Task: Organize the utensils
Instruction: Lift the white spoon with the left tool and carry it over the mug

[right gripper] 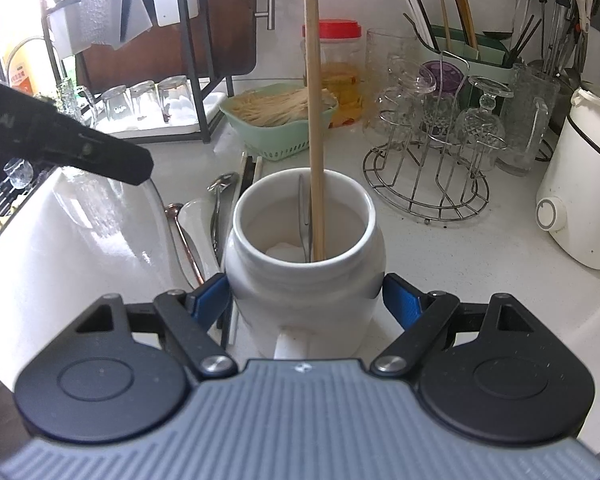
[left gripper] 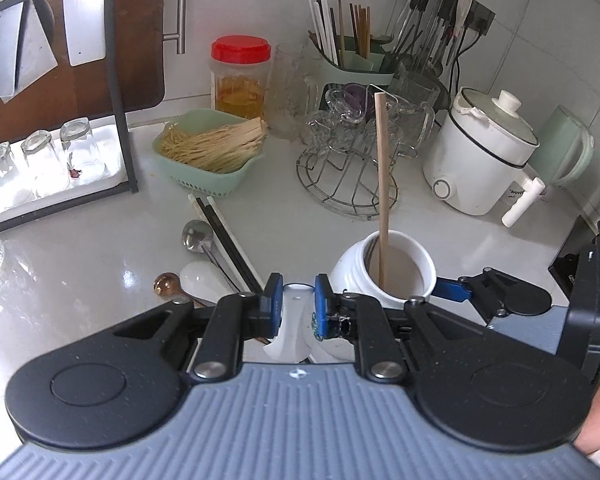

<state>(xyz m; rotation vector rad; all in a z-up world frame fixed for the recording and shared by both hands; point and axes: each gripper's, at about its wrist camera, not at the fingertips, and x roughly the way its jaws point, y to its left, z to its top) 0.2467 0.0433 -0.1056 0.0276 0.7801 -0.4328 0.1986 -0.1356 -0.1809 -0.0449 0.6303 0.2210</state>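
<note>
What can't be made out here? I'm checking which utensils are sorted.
- White spoon, left wrist view: its bowl is hidden behind the left gripper.
- Jar, right wrist view: a metal utensil inside, its lower end hidden by the jar's wall.
- Chopsticks, left wrist view: near ends covered by the gripper.

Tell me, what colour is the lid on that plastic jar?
Red; the lid shows best in the left wrist view.

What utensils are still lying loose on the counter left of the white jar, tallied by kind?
Spoons: 3 (metal, white, copper-coloured)
Chopsticks: 3 (white, black, white)
Total: 6
</note>
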